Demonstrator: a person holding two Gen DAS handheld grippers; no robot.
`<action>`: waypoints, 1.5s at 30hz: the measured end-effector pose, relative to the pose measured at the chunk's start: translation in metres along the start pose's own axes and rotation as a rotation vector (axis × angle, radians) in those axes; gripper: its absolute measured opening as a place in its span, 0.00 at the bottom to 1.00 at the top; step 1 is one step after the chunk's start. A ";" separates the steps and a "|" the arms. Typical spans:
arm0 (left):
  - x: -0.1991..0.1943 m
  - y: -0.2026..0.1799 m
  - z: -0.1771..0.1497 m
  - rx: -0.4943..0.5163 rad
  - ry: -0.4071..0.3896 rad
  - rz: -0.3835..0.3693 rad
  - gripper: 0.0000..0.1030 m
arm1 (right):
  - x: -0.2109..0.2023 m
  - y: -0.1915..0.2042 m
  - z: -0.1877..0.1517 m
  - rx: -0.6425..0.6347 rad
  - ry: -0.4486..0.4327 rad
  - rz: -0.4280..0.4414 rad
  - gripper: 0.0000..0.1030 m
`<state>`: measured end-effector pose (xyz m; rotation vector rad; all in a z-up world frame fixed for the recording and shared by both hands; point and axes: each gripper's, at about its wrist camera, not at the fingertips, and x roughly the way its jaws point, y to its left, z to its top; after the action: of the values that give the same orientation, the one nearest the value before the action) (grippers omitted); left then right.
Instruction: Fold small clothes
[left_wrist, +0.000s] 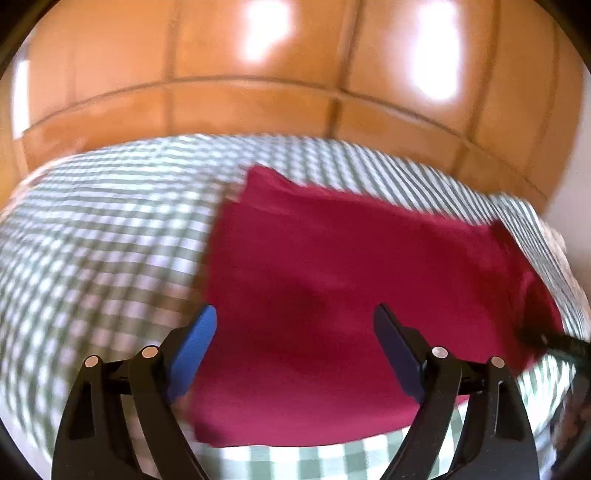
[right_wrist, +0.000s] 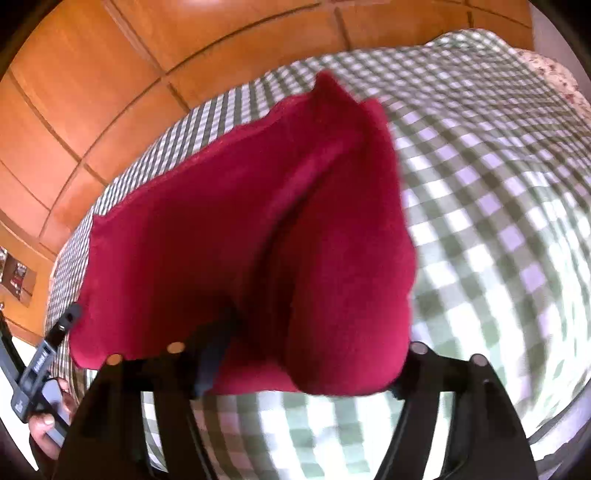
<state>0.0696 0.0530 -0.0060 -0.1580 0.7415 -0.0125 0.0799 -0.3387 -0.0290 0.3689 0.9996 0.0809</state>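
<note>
A dark red garment (left_wrist: 332, 295) lies on a green-and-white checked cloth (left_wrist: 92, 240). My left gripper (left_wrist: 295, 343) is open, its blue fingers (left_wrist: 195, 347) spread above the garment's near part, holding nothing. In the right wrist view the red garment (right_wrist: 240, 240) is lifted and draped over my right gripper (right_wrist: 295, 354). It hangs in a fold between the fingers and hides the fingertips, so the jaw state does not show. The right gripper also shows at the garment's right corner in the left wrist view (left_wrist: 554, 343).
The checked cloth (right_wrist: 498, 221) covers a bed-like surface. A glossy orange wooden panelled wall (left_wrist: 258, 74) stands behind it. The left gripper's body and the hand holding it (right_wrist: 40, 369) show at the lower left of the right wrist view.
</note>
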 end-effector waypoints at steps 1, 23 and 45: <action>-0.005 0.006 0.003 -0.022 -0.026 0.015 0.83 | -0.006 -0.003 0.002 0.000 -0.026 -0.009 0.68; 0.008 0.004 0.014 -0.014 0.025 0.044 0.81 | 0.001 -0.027 0.015 0.028 -0.029 0.112 0.32; -0.013 0.102 0.038 -0.442 0.110 -0.500 0.81 | 0.036 0.258 0.005 -0.467 0.063 0.452 0.15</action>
<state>0.0809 0.1600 0.0150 -0.7670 0.7906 -0.3371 0.1298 -0.0904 0.0320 0.1563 0.9117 0.7252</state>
